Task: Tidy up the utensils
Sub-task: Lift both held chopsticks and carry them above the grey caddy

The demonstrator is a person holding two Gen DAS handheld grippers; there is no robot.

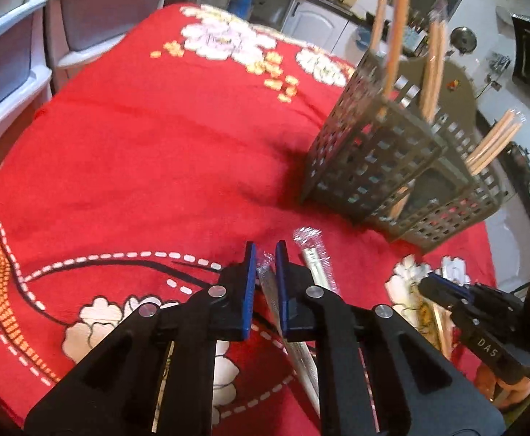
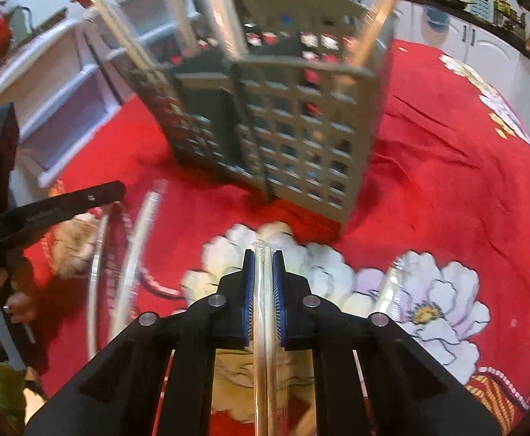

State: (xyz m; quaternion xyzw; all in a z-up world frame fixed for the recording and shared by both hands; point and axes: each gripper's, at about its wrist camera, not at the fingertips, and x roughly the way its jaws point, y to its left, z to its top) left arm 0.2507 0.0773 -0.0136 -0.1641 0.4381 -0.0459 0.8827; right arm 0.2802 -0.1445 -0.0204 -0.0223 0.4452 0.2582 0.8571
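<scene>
Left claw (image 1: 265, 254): jaws narrow, pressed on a wrapped pair of chopsticks (image 1: 268, 290); its long axis runs back along the claw's own line, tip poking out ahead of the pads.

Right claw (image 2: 264, 261): closed on another clear-wrapped chopstick pack (image 2: 265, 327); pack lies straight along the claw, pointing towards the caddy.

Key relation: the grey slotted caddy (image 2: 294, 138) stands ahead of and above both claws on the red floral cloth (image 1: 156, 145); the right claw faces it nearly head-on and looks the nearer one, while for the left it sits off to the right; each pack would likely need tipping upright before it drops in.

Caddy contents: several compartments; upright wooden chopsticks (image 1: 397, 29) in the taller one, more wrapped pairs leaning out of the others (exact count unclear).

Loose items: a further wrapped pack (image 1: 314, 261) on the cloth just right of the left claw; others blurred at the left of the right view.
</scene>
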